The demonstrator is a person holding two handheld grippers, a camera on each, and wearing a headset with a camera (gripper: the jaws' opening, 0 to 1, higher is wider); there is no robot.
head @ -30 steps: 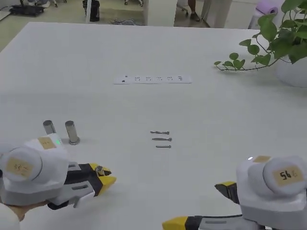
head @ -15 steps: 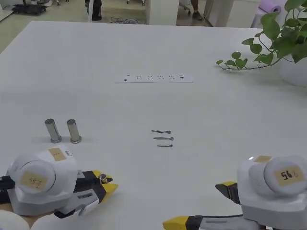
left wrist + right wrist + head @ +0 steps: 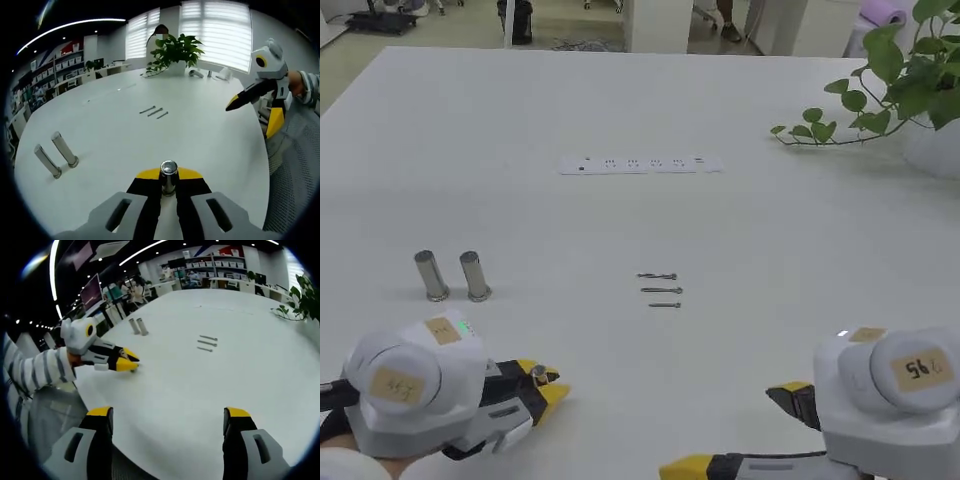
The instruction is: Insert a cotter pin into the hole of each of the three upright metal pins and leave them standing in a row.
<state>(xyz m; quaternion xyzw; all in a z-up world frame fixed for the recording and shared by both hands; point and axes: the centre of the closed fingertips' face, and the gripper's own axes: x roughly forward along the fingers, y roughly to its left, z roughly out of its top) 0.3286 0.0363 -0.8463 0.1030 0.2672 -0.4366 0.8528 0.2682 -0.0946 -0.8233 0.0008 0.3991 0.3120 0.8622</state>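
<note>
The left gripper point(image 3: 542, 385), low over the counter point(image 3: 620, 220), has jaws clenched on a metal pin point(image 3: 169, 176), its lower part hidden. The right gripper point(image 3: 735, 432), cut off by the frame edge, gapes released; two pins point(image 3: 474, 275) stand left of three cotter pins point(image 3: 660, 290).

Two pins standing, one gripped, cotter pins loose.

I see two silvery round pins upright side by side at my left, close but not touching: the left pin point(image 3: 430, 276) and the right pin point(image 3: 475, 277), each on a small flared foot. The third pin point(image 3: 168, 176) sits clamped between the yellow tips of my left gripper point(image 3: 548, 384), its round end facing that gripper's camera. Three thin grey cotter pins point(image 3: 659, 290) lie flat and parallel, one below another, well right of the standing pair.
</note>
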